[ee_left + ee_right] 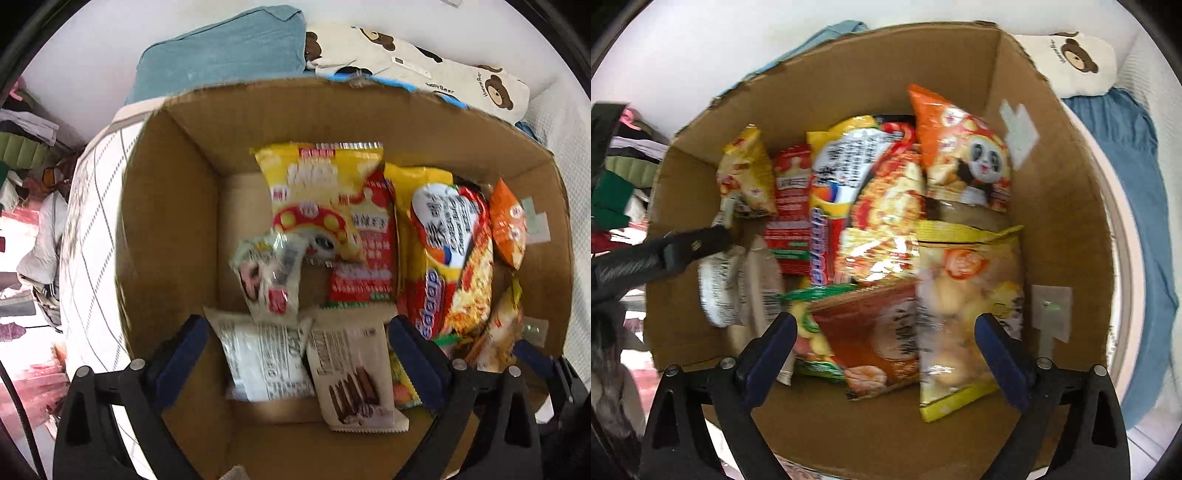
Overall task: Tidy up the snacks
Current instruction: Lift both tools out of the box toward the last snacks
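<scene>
Behind the cardboard box [173,229] we see a blue cushion [229,48] at eleven o'clock and a bear-print pillow [424,62] at one o'clock. The left wrist view alone shows two pale wrappers [266,362] flat at six o'clock, a small packet [269,277] above them and a yellow mushroom bag [317,195]; our left gripper [295,350] hangs spread and empty. The right wrist view alone reveals one orange panda bag [964,155] at one o'clock and one yellow bag [964,306] between our spread, empty right gripper [886,350].
</scene>
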`<state>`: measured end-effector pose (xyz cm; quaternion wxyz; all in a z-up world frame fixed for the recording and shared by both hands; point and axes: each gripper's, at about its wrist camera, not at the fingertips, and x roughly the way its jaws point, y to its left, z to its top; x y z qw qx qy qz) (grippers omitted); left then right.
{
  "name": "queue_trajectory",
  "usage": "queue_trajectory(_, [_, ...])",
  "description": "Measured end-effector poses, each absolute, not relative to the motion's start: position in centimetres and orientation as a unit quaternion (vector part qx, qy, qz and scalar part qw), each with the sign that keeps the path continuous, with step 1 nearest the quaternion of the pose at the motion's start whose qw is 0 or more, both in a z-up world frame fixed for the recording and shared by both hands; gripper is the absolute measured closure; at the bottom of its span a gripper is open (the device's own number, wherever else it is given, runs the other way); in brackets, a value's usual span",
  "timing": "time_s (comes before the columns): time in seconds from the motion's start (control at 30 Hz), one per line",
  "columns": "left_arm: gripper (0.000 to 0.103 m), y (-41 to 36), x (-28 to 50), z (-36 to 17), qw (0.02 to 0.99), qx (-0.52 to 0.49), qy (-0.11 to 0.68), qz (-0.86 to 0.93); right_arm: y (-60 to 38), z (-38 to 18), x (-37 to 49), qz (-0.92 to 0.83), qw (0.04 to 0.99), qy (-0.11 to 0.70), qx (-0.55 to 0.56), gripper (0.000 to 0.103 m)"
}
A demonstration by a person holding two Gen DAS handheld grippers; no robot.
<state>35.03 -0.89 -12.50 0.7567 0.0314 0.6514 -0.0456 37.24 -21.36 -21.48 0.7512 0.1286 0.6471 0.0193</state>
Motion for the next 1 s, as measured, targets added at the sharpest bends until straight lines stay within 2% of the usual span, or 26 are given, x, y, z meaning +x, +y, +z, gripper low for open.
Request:
queue_trajectory(0.4, [0.003,-0.2,28.3,-10.6,0.789,0.003,0.613,-0.046,-21.7,-19.6,34.3,0.004,0.77,0.629,0.103,0.004])
queue_trajectory(1.0, [0.003,1.0,19.0,-4.8,0.86,-0.007,0.507,-0.053,-21.3,-11.6,26.2,-0.005,0.841,0.539,0.052,0.004])
